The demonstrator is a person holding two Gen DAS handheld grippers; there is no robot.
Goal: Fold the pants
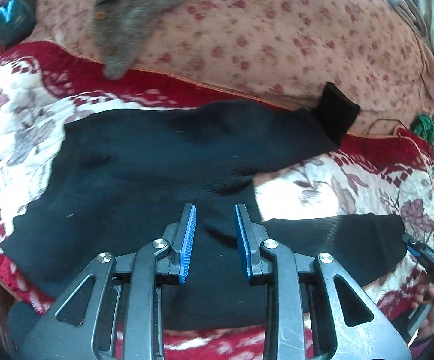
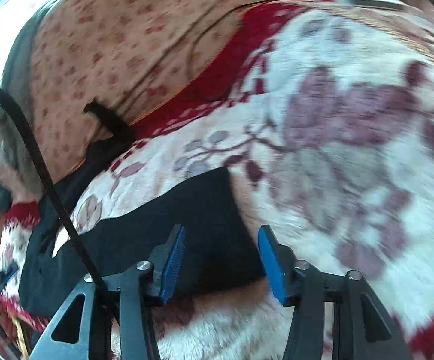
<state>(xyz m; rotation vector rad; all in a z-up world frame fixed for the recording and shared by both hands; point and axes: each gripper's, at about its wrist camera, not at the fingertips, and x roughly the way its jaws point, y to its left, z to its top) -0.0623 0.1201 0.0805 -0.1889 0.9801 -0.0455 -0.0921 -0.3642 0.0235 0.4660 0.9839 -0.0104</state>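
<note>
Black pants (image 1: 144, 162) lie spread on a white and red floral blanket (image 1: 15, 126). One leg runs to the upper right and ends in a dark cuff (image 1: 337, 114); the other leg (image 1: 337, 240) runs right along the near side. My left gripper (image 1: 215, 208) hovers over the crotch area, its blue pads apart with nothing pinched. My right gripper (image 2: 223, 229) is open over the end of the near leg (image 2: 204, 210), and the cloth lies flat below its pads. In the left wrist view the right gripper (image 1: 427, 258) shows at the right edge, held by a hand (image 1: 433, 303).
A pink flowered quilt (image 1: 277, 30) is heaped behind the blanket, with a grey buttoned cardigan (image 1: 132, 15) on it. Something green (image 1: 425, 124) lies at the far right. A black cable (image 2: 36, 156) crosses the left of the right wrist view.
</note>
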